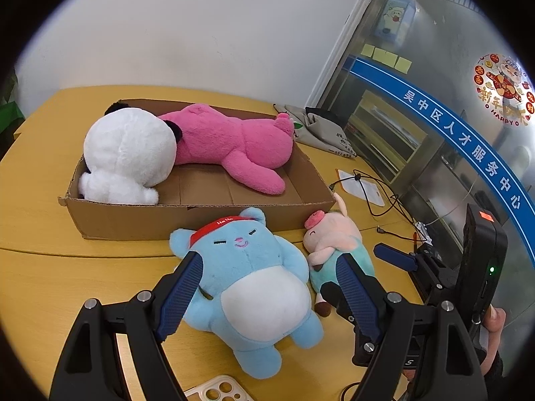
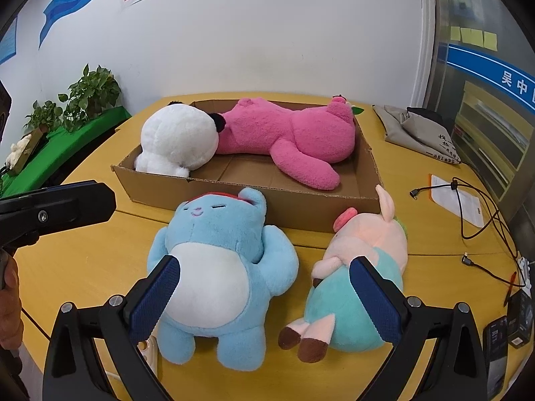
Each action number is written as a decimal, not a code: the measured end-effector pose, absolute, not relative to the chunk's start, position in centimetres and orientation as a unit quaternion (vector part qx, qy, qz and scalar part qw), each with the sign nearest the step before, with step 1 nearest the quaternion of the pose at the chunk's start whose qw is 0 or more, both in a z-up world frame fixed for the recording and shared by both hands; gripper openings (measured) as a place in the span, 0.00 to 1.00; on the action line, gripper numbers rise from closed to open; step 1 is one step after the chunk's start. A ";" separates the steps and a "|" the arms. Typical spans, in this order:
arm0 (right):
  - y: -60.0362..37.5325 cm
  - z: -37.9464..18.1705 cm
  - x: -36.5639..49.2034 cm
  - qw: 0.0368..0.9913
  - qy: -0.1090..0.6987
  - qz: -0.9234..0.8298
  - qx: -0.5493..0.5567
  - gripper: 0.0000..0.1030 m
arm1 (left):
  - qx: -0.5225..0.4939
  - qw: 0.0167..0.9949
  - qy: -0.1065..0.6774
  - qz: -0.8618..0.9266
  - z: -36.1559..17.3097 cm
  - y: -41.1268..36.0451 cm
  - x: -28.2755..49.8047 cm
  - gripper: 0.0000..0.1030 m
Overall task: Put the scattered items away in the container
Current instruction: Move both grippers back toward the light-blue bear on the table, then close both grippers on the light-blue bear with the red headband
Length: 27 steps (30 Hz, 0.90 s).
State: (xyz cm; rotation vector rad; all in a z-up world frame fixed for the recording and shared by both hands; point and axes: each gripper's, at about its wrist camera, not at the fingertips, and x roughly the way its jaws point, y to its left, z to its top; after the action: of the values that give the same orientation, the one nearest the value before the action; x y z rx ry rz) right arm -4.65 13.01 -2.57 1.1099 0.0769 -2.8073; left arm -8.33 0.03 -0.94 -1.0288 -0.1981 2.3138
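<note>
Left wrist view, left to right: phone case [image 1: 214, 389] at 6 o'clock on the yellow table [image 1: 50, 220], seen only here in full. Cardboard box [image 1: 200, 215] at 11 o'clock, holding white plush [image 1: 128, 153] on the left and pink plush [image 1: 234, 140] lying across the back. Blue bear [image 1: 249, 284] on its back just in front of the box, red headband with lettering too small to read. Left gripper [image 1: 269, 287] angled down over the bear, fingers apart, one either side of its body, pads not visibly pressing. Pig plush [image 1: 334, 244] at 3 o'clock of the bear, touching it. Right gripper body [image 1: 481, 267] at 4 o'clock, a hand [image 1: 495, 320] around its grip. Glass door [image 1: 434, 100] at 2 o'clock: blue band reading 吴中区人才服务中心, round sticker with "HAPPY".

Right wrist view, left to right: potted plants [image 2: 90, 95] on green cloth at 9 o'clock, shown only here; wall signs at 11 o'clock, too blurred to read. Left gripper's black body at 9 o'clock. Right gripper [image 2: 265, 295] tilted down, fingers wide apart, holding nothing, left pad over the bear's belly, right pad over the pig's teal body. Cable [image 2: 481, 224] and grey cloth bag [image 2: 414, 130] at 3 o'clock.
</note>
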 end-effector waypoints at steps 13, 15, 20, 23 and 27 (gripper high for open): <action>13.0 -4.1 -4.5 0.116 0.019 -0.919 0.376 1.00 | -0.425 0.310 -0.106 0.844 -4.3 0.0 -11.3 0.80; 12.1 -5.0 -4.5 0.143 0.031 -0.912 0.382 1.00 | -0.440 0.314 -0.115 0.834 -5.4 0.1 -12.3 0.80; 9.7 -7.5 -5.2 0.169 0.050 -0.901 0.397 1.00 | -0.485 0.310 -0.128 0.808 -8.9 0.8 -14.7 0.79; 9.0 -9.0 -6.6 0.165 0.053 -0.897 0.406 1.00 | -0.500 0.305 -0.134 0.800 -10.6 1.1 -15.9 0.79; 8.7 -10.7 -8.0 0.166 0.048 -0.893 0.416 1.00 | -0.512 0.305 -0.144 0.790 -12.3 1.3 -17.3 0.79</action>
State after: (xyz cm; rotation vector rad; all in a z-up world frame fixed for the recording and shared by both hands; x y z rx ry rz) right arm -8.01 8.68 -10.72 1.1834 0.1364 -2.5419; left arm -17.31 1.27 -12.26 -1.3564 -0.3817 2.0919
